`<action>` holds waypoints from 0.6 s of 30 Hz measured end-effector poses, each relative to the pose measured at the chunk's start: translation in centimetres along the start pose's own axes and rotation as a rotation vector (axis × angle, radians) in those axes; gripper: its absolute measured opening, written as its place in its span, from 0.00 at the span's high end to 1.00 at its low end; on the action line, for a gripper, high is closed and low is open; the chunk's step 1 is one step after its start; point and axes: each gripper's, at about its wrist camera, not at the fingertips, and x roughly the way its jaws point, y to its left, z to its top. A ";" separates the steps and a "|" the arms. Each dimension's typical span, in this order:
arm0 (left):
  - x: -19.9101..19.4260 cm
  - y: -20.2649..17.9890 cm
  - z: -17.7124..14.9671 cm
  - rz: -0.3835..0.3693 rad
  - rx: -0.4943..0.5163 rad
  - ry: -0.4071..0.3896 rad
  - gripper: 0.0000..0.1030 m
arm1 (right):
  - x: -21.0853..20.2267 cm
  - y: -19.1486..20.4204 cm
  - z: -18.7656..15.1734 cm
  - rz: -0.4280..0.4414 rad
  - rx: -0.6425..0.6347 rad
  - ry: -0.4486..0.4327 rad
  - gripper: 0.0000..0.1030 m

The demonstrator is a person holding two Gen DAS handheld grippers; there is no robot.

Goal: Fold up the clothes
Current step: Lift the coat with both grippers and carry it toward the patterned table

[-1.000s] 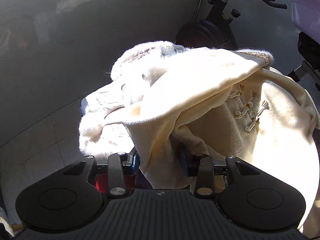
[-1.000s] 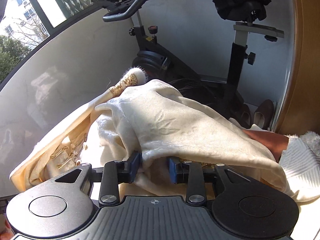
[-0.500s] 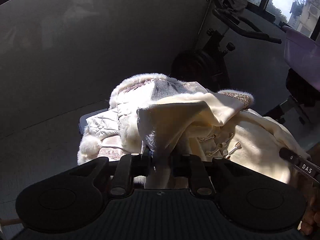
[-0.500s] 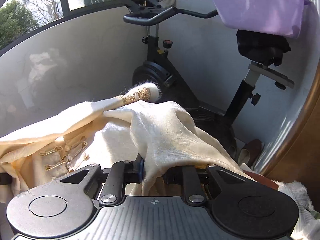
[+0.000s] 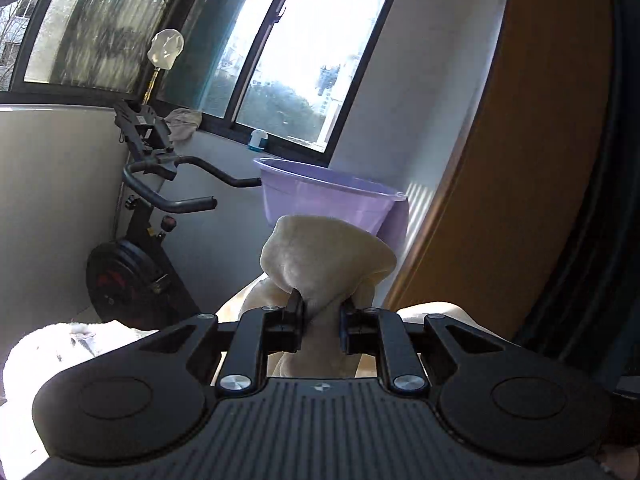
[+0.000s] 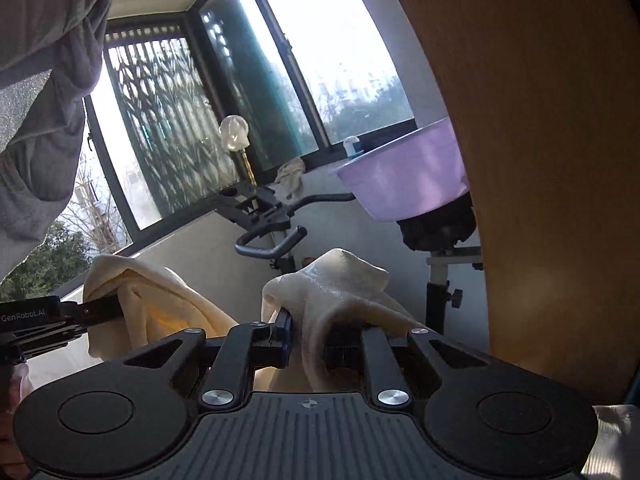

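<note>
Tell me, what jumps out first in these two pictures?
Front and centre, each pair of black tongs, left tongs and right tongs, pinches a bunched corner of a cream garment. Behind, a lilac plastic basin perches by a black exercise bike, under sunlit windows.

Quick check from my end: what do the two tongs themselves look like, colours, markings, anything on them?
Both tongs, left and right, are matte black: ribbed deck, two round side discs, silver screws, blue-edged pads. The right wrist view shows white "GenRobot.AI" lettering on the left one's side. No cables visible.
</note>
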 end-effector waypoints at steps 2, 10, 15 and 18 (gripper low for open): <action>0.1 -1.1 -0.7 -0.137 0.024 0.038 0.84 | -2.7 0.5 -0.4 -0.063 -0.010 -0.026 0.88; 0.6 -3.5 -6.9 -0.350 0.017 0.394 0.84 | -11.7 3.0 -4.2 -0.316 -0.033 -0.031 0.88; -0.6 -6.9 -9.5 -0.505 0.078 0.458 0.84 | -16.7 2.8 -7.5 -0.430 0.050 -0.006 0.88; -1.6 -10.9 -11.0 -0.576 0.154 0.468 0.84 | -19.4 1.4 -8.7 -0.481 0.086 -0.029 0.88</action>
